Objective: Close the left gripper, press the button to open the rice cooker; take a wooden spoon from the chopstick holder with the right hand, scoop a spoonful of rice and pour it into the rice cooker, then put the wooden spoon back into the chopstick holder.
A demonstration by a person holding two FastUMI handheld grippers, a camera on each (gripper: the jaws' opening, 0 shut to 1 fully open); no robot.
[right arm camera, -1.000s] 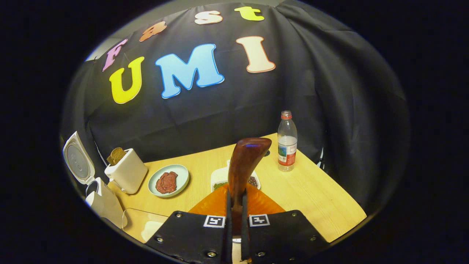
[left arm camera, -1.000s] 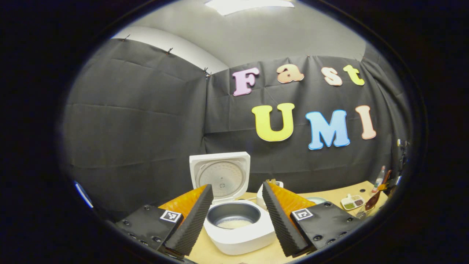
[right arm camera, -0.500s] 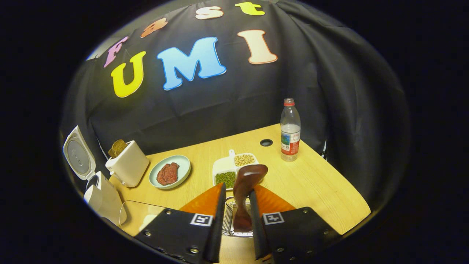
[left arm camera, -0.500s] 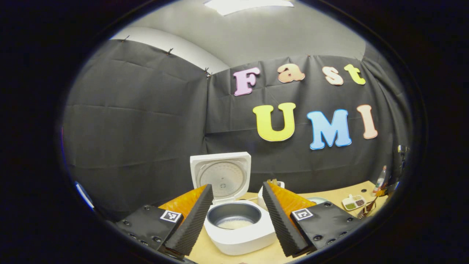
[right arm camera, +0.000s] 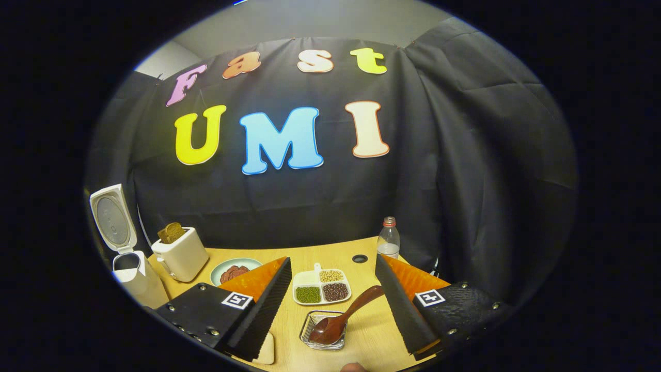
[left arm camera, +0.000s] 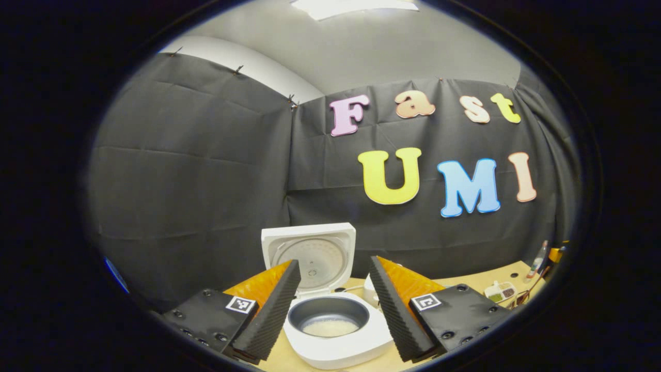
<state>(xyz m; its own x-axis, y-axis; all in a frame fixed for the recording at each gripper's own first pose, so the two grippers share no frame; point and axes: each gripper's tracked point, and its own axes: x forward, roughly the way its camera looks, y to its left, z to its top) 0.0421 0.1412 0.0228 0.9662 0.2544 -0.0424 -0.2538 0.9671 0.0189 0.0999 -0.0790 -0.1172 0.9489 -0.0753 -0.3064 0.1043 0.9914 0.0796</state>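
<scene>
The white rice cooker (left arm camera: 338,343) stands open with its lid (left arm camera: 310,253) upright, and rice lies in the grey inner pot (left arm camera: 328,320). My left gripper (left arm camera: 333,261) hovers just before it, open and holding nothing. The dark wooden spoon (right arm camera: 341,318) rests bowl-down in the small chopstick holder (right arm camera: 323,338), with its handle leaning toward my right finger. My right gripper (right arm camera: 333,261) is open above and behind the holder, its fingers on either side of it. The rice cooker (right arm camera: 126,271) also stands at the far left of the right gripper view.
On the wooden table (right arm camera: 372,330) stand a white toaster (right arm camera: 181,253) with bread, a plate of meat (right arm camera: 235,268), a divided dish of beans (right arm camera: 323,287) and a water bottle (right arm camera: 388,240). A white object (right arm camera: 266,351) lies by my left finger.
My right gripper has opened and let go of the spoon, which now stands in the holder, and it has pulled back from it. The left gripper has shifted only slightly.
</scene>
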